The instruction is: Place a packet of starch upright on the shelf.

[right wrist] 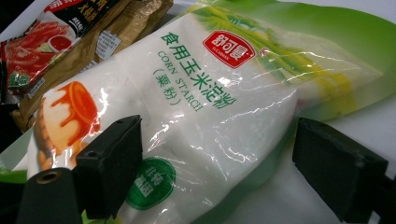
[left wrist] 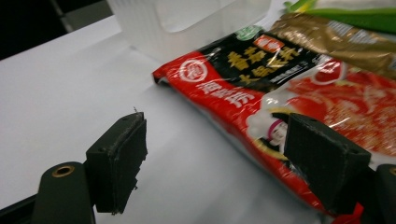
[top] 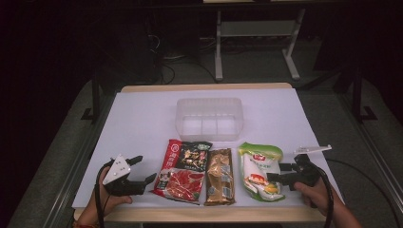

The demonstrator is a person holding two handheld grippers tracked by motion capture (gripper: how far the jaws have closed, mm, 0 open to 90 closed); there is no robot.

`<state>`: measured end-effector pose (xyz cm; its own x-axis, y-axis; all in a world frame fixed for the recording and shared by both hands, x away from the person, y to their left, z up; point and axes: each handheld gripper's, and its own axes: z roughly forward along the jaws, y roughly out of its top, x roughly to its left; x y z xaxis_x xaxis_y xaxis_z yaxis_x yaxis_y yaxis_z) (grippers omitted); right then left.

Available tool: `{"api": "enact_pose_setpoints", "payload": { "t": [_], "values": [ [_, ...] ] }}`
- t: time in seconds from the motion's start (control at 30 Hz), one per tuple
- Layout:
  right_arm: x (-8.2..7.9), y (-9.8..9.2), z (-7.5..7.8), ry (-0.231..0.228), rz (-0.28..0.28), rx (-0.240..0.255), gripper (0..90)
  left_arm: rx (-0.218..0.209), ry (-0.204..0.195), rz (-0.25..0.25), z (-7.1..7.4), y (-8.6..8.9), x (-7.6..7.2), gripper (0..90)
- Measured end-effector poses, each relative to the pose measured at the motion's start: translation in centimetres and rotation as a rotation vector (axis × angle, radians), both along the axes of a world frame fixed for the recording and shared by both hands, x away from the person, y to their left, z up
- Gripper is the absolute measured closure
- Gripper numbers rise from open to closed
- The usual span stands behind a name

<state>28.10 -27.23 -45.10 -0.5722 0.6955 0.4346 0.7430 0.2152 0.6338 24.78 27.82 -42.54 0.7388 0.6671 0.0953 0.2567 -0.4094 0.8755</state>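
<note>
Three food packets lie side by side near the table's front edge. A red and black packet (top: 183, 170) (left wrist: 289, 98) is on the left, a brown-gold packet (top: 219, 175) (left wrist: 345, 42) in the middle, and a green and white corn starch bag (top: 260, 170) (right wrist: 201, 107) on the right. My left gripper (top: 144, 169) (left wrist: 215, 158) stands open just left of the red packet, with one jaw over the packet's edge. At the corn starch bag's right side my right gripper (top: 280, 172) (right wrist: 215, 172) is open, its jaws straddling the bag's lower part.
A clear plastic bin (top: 209, 118) (left wrist: 187, 23) stands empty behind the packets at mid table. White sheet (top: 142, 114) covers the tabletop, with bare room left and right of the bin. A small white strip (top: 312, 149) lies near the right edge. Cables trail from both grippers.
</note>
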Motion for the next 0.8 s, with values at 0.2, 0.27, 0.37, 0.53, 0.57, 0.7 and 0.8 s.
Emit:
{"api": "enact_pose_setpoints", "payload": {
  "t": [0.2, 0.27, 0.37, 0.53, 0.57, 0.7, 0.8],
  "values": [
    [0.4, 0.3, -0.3, 0.071, 0.027, 0.090, 10.4, -0.008, 0.044, -0.075, 0.8, -2.2, 0.7, 20.9],
    [0.5, 0.7, -0.4, 0.102, 0.053, 0.136, 12.5, 0.006, 0.043, -0.089, 0.9, -2.7, 0.8, 20.9],
    [0.6, 1.5, 0.0, 0.088, 0.093, 0.144, 12.5, 0.024, 0.067, -0.139, 0.8, -4.3, 1.0, 20.9],
    [1.0, 3.6, 0.7, 0.096, 0.189, 0.155, 11.2, 0.066, 0.067, -0.179, 0.3, -5.4, 1.0, 20.8],
    [1.1, 4.0, 0.7, 0.094, 0.202, 0.150, 11.4, 0.063, 0.068, -0.183, 0.2, -5.4, 1.0, 20.7],
    [1.7, 4.7, 1.0, 0.107, 0.240, 0.128, 14.3, 0.053, 0.055, -0.156, 0.4, -4.7, 1.0, 20.6],
    [2.2, 5.2, 1.3, 0.116, 0.253, 0.101, 27.7, 0.032, 0.036, -0.119, 0.6, -3.7, 0.9, 20.6]
  ]
}}
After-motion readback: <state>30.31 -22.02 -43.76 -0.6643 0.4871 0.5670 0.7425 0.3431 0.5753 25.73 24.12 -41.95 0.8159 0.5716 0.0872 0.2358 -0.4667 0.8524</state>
